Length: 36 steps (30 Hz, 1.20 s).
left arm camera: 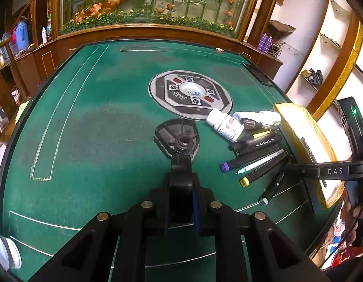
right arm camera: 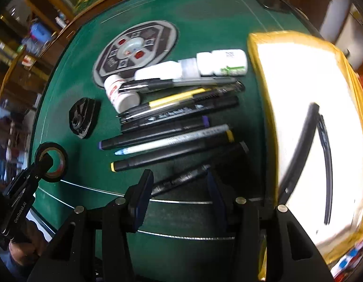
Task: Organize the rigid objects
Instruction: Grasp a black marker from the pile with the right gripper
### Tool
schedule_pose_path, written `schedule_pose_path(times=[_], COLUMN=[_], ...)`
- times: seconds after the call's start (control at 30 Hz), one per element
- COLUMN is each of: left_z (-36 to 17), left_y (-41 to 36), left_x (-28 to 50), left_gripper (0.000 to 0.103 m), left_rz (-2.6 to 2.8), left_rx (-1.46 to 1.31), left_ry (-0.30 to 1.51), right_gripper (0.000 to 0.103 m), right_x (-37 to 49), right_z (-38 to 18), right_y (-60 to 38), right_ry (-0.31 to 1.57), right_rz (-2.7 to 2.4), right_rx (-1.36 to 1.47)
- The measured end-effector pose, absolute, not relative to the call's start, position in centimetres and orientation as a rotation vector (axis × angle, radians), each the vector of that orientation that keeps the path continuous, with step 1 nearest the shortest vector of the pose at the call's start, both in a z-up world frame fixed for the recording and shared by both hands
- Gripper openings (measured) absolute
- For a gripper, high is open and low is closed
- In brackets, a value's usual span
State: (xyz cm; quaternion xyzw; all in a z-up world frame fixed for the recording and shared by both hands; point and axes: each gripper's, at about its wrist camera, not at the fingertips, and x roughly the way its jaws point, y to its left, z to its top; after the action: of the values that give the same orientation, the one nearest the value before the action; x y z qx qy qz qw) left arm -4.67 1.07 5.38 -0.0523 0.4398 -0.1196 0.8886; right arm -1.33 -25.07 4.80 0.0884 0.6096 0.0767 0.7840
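Observation:
My left gripper (left arm camera: pixel 180 164) is shut on a roll of black tape (right arm camera: pixel 54 163), held just above the green felt; in the left wrist view the roll shows edge-on. A black fan-shaped part (left arm camera: pixel 176 138) lies just beyond it. To the right, several markers and pens (right arm camera: pixel 167 136) lie side by side, with white bottles (right arm camera: pixel 222 62) behind them. My right gripper (right arm camera: pixel 180 196) points down over the nearest black marker (right arm camera: pixel 181 179). Its jaws are opening, and the marker lies on the felt between them, untouched by the pads.
A yellow-rimmed box (right arm camera: pixel 254 54) with a white inside and a black cable stands right of the markers. The table's round control panel (left arm camera: pixel 190 94) sits mid-table. A dark phone (left arm camera: pixel 257 72) lies at the far right corner. Wooden shelves and a planter wall surround the table.

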Motion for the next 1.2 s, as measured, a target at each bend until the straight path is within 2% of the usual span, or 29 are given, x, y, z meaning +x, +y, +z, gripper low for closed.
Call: schedule_pose_path(times=[0.33,0.4,0.47,0.53,0.73,1.2], left_z=[5.3,5.3,5.2,5.3,5.3,6.3], left_y=[2.0,2.3,2.5,2.7,2.3,-0.3], left_x=[-4.7,-4.7,-4.7,-4.8,-4.7,-5.9], left_gripper=[0.015,0.015,0.015,0.015,0.015,0.015], left_rz=[-0.279,-0.276,-0.273,-0.273,-0.283,-0.204], left_rx=[-0.100,-0.102,-0.106,-0.108,-0.110,-0.115], left_ry=[0.913,0.913,0.913,0.910,0.906,0.901], right_gripper=[0.045,0.043,0.039,0.027,0.016,0.014], right_x=[-0.8,-0.5,-0.5,-1.0,-3.3,-4.0], right_z=[2.7,2.8,2.8,2.8,3.0,2.7], right_y=[-24.9,-24.1,-23.3,-22.6,-22.0,-21.0], right_ry=[1.351,1.332,1.322,1.328,1.328,1.274], right_rz=[0.090,0.090,0.110,0.173,0.256,0.373], right_rx=[0.245,0.163,0.089,0.041,-0.022,-0.286])
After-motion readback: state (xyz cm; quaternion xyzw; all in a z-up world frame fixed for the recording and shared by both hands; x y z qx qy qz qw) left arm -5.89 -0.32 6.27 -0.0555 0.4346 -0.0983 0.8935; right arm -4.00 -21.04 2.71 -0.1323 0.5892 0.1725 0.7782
